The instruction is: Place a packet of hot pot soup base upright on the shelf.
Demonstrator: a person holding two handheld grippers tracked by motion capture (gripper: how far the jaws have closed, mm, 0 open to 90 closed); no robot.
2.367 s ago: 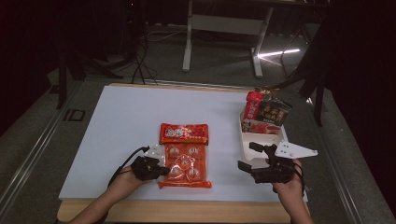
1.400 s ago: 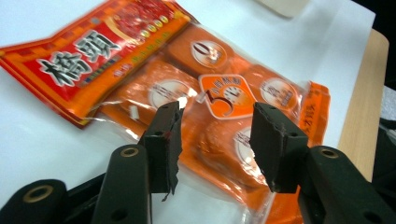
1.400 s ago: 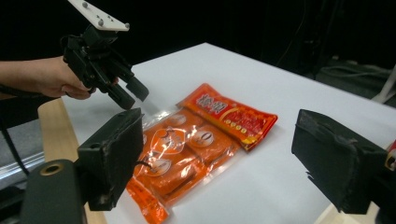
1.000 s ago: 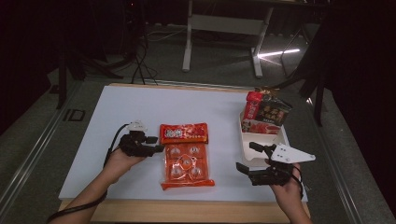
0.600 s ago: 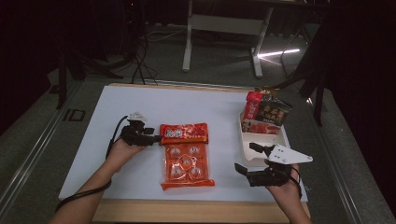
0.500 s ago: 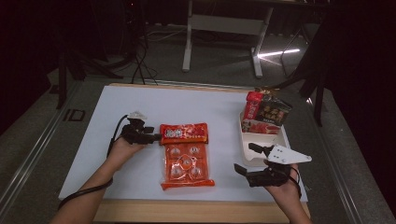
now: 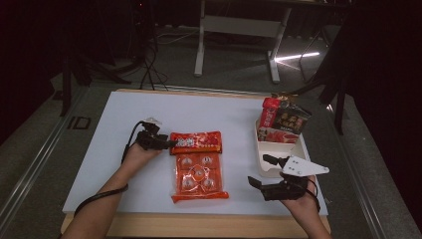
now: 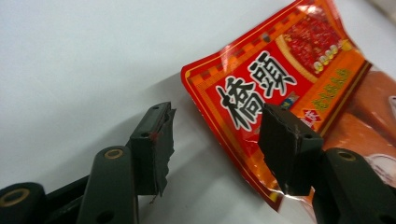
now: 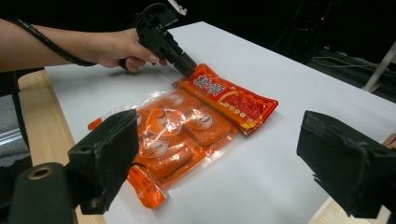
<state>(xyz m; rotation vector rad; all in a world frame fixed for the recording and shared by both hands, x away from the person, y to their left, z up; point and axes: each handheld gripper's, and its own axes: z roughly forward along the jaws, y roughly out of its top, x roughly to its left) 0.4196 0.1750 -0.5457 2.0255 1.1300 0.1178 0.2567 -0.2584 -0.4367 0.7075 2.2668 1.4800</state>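
A red printed snack packet [image 7: 196, 142] lies flat on the white table, with a clear orange pack of round pieces [image 7: 198, 174] against its near side. My left gripper [image 7: 171, 144] is at the packet's left end. In the left gripper view its jaws [image 8: 215, 121] stand apart and have just been closing a little. The packet's corner [image 8: 275, 79] lies between them with no pad pressing on it. My right gripper [image 7: 262, 171] hovers open near the table's front right. Its wide jaws [image 9: 219, 144] frame both packs [image 9: 173, 135] and the left gripper [image 9: 184, 65] beyond them.
A white tray [image 7: 260, 159] stands at the right, with upright snack packets [image 7: 281, 122] at its far end. The table's wooden front edge [image 7: 199, 226] runs just below my hands. Bare white tabletop [image 7: 209, 112] spreads behind the packs.
My left gripper left the orange pack's left edge, went to the far side, then came right and down onto the red packet's left end. The right gripper stayed put.
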